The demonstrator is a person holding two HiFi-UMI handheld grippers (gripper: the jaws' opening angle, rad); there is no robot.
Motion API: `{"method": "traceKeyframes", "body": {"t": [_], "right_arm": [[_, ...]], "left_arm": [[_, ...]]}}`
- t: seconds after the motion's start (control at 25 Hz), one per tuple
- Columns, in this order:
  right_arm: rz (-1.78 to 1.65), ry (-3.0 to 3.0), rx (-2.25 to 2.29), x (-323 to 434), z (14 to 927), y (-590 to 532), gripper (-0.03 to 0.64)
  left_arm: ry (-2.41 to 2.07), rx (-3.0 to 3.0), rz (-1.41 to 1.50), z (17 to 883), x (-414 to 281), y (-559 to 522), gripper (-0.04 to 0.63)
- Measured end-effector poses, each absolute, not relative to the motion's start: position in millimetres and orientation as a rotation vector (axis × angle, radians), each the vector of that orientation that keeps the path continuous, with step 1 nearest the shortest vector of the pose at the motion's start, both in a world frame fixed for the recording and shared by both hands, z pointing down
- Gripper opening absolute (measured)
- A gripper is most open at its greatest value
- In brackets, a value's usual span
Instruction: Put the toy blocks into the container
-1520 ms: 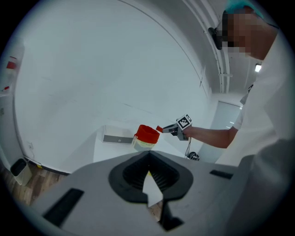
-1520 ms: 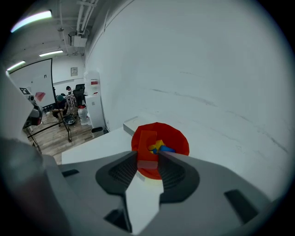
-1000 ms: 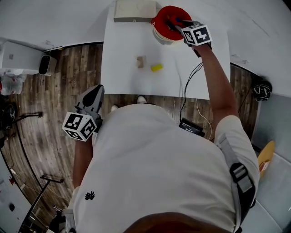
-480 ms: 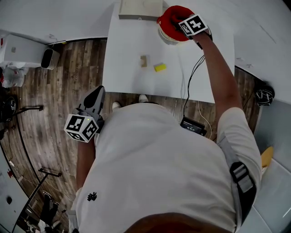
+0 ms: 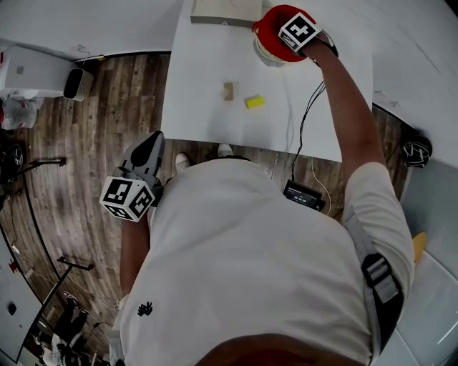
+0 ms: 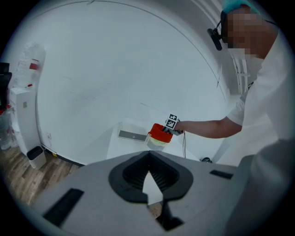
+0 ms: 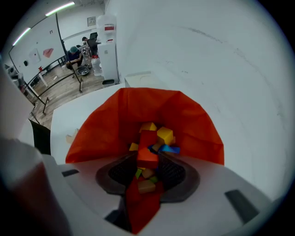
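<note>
The container (image 5: 270, 27) is a pale tub with a red liner at the far end of the white table (image 5: 207, 114). My right gripper (image 5: 286, 36) points steeply down into it, shut on a red block (image 7: 147, 156). Several yellow, blue, red and green blocks (image 7: 161, 138) lie in the container (image 7: 138, 115) below. A yellow block (image 5: 254, 101) and a tan wooden block (image 5: 228, 91) lie loose mid-table. My left gripper (image 5: 152, 141) hangs low beside the person's hip over the floor, shut and holding nothing; from the left gripper view (image 6: 148, 161) the container (image 6: 159, 134) is far ahead.
A flat grey box (image 5: 225, 11) lies at the table's back edge, left of the container. A cable (image 5: 308, 114) runs from the right arm across the table to a black device (image 5: 304, 194) on the wooden floor. A white bin (image 5: 74, 83) stands on the floor at left.
My right gripper has tipped downward and sunk into the container's mouth with the red block still in it. The left gripper has stayed where it was.
</note>
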State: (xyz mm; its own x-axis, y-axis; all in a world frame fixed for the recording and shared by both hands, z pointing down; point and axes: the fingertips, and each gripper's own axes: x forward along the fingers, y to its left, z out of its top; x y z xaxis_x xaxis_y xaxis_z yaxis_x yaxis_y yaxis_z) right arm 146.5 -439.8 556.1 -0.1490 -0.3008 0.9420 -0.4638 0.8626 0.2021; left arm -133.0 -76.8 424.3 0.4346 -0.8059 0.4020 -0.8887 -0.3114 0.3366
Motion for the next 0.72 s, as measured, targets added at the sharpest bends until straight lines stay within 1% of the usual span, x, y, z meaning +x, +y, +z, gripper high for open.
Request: {"method": "traceKeyframes", "body": {"t": [0.4,0.52,0.72], "right_arm": [[0.162,-1.707,0.554,148,563,-439,0.146],[0.175,-1.733,0.563,148,561,-439,0.173],[0.185,-1.793,0.607,148,549,-439,0.175]], "left_arm": [[-1.430,2.168,0.211,426,-139,-72,0.006],[-1.427,2.172,0.211,426,-140,-70,0.006],[-1.416,2.176,0.213,426,-144,-67,0.006]]}}
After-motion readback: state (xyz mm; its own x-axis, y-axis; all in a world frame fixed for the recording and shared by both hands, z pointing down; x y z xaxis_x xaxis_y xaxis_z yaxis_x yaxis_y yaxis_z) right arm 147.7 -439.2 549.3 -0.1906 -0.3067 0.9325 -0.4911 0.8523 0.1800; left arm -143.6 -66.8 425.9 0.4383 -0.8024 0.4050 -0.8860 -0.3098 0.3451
